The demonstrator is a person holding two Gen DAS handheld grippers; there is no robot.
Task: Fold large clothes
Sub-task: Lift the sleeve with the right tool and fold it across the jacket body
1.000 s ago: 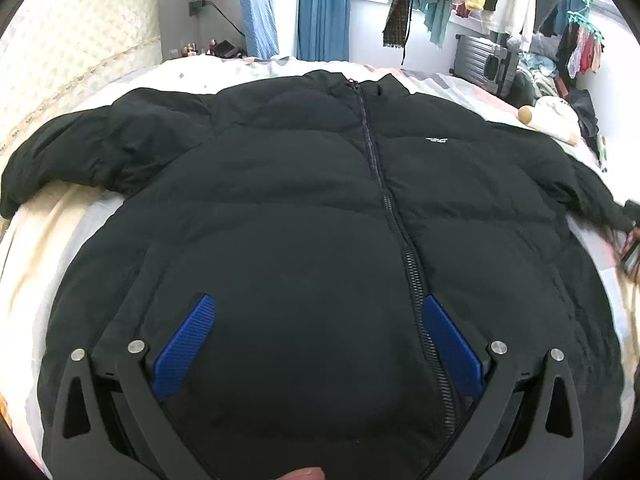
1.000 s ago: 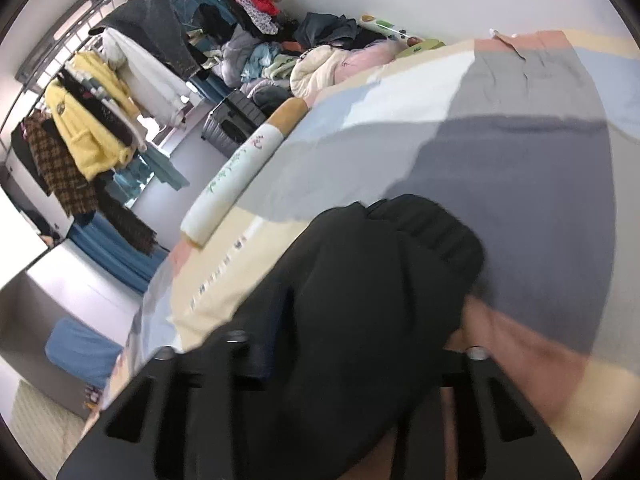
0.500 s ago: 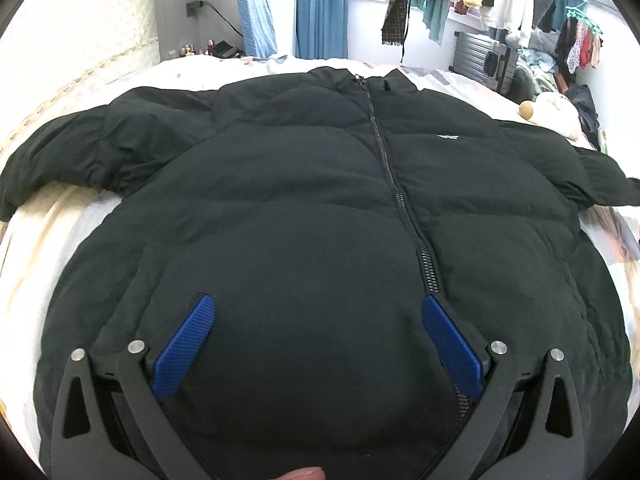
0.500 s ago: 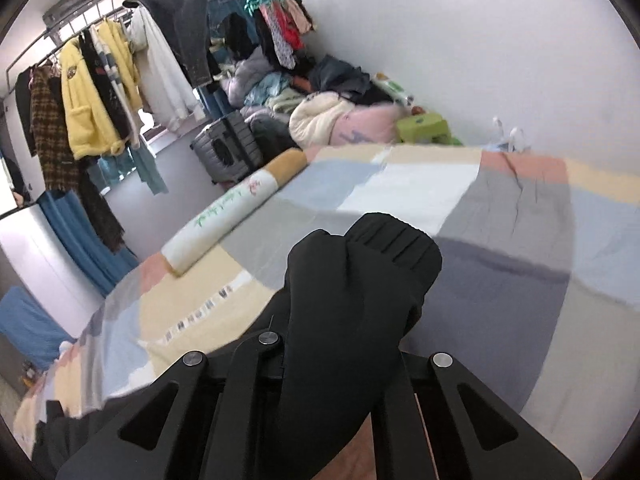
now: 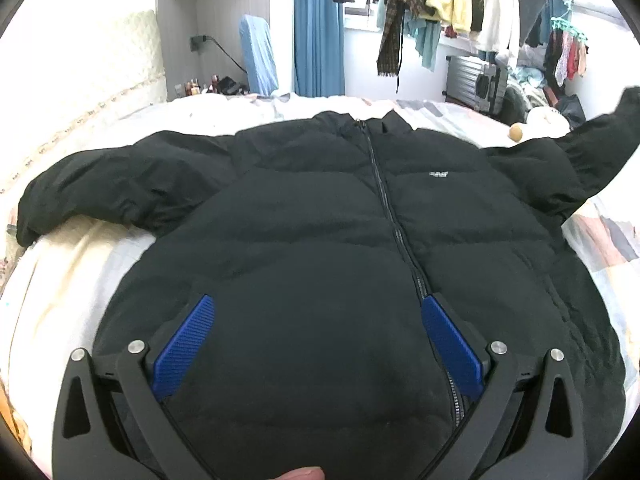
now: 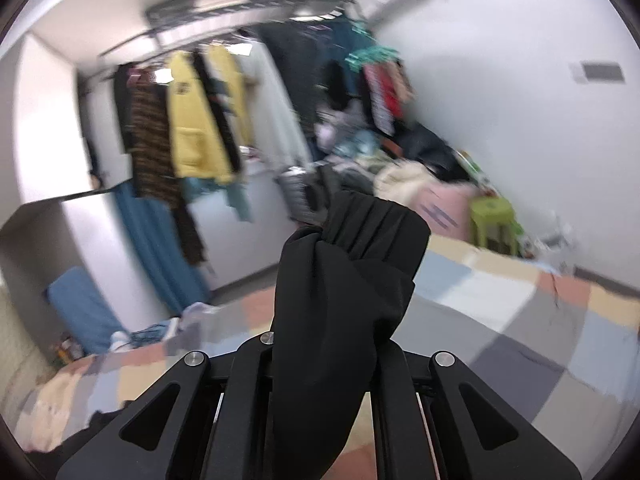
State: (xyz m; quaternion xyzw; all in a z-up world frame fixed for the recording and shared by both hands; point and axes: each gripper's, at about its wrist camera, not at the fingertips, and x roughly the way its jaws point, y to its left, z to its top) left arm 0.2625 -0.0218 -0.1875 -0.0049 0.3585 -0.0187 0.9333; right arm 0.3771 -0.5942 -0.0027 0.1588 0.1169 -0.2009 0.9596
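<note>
Item: black puffer jacket, zipped, front up, flat on a bed. Its long axis runs hem to collar, straight ahead of the left gripper; the sleeves run crosswise. Far left of that gripper: left sleeve, lying on the bed, cuff at the far edge, well apart from the blue pads. Centre: the jacket's lower front bulges up between the wide-spread jaws, which hover just over it and pinch nothing; the zip runs from beside the right-hand pad up to the collar. Far right: right sleeve, raised off the bed and slanting up and outward. Right gripper: jaws closed on the cuff of that sleeve, the cloth bunched between the fingers and standing up ahead of them, clear above the patchwork quilt. Background, left to right: headboard, blue curtain, clothes rail, suitcase; none in the way. Judged relation for the coming move: the jacket's body lies to the left of and below the right gripper, so the held sleeve would have to travel inward, across the long axis, to land on the chest. The right hand is the nearer and already has the cloth; the left, nearer the hem, is placed to steady the body. Risk: the padded sleeve may spring back.
</note>
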